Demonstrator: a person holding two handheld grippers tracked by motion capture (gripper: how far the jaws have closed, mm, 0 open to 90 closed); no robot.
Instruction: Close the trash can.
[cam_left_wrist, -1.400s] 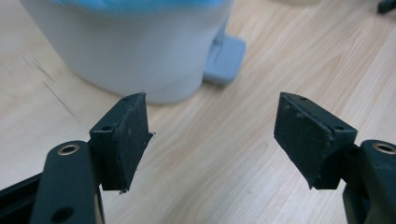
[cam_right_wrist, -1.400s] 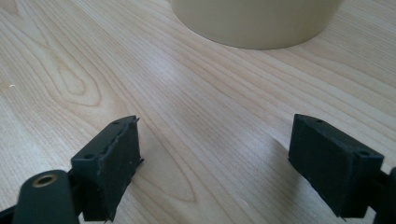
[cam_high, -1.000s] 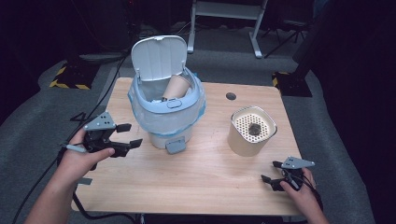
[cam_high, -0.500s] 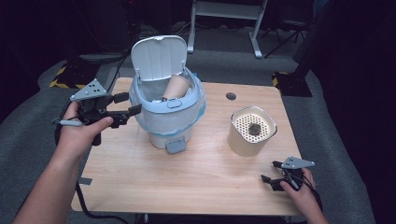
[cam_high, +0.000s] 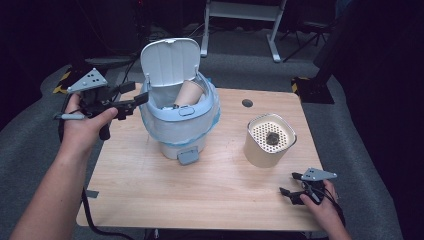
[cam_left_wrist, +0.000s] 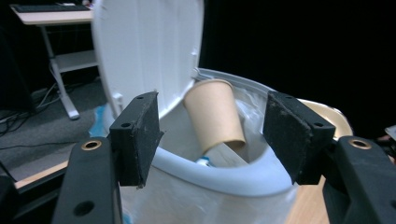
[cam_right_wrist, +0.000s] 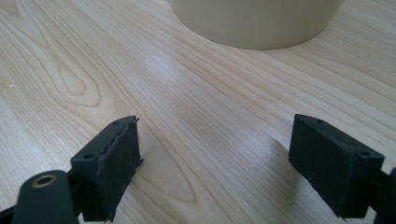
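Surface (cam_high: 200, 195): pale wood, carrying bin far left of centre, cream canister (cam_high: 269, 141) to right.
Bin (cam_high: 178, 131): white, lid (cam_high: 169, 63) raised, bag-lined; paper cup (cam_high: 188, 93) tilted inside, leaning toward lid.
Left claw (cam_high: 131, 100): released, nothing between pads, held level just left of bin rim, aimed at cup; jaws just been narrowing.
Right claw (cam_high: 291, 190): released, empty, resting near right edge.
Risk: likely crushing thin cup, or knocking lid shut, if reach continues too low.
Change: left claw higher and nearer bin than before; right unmoved.
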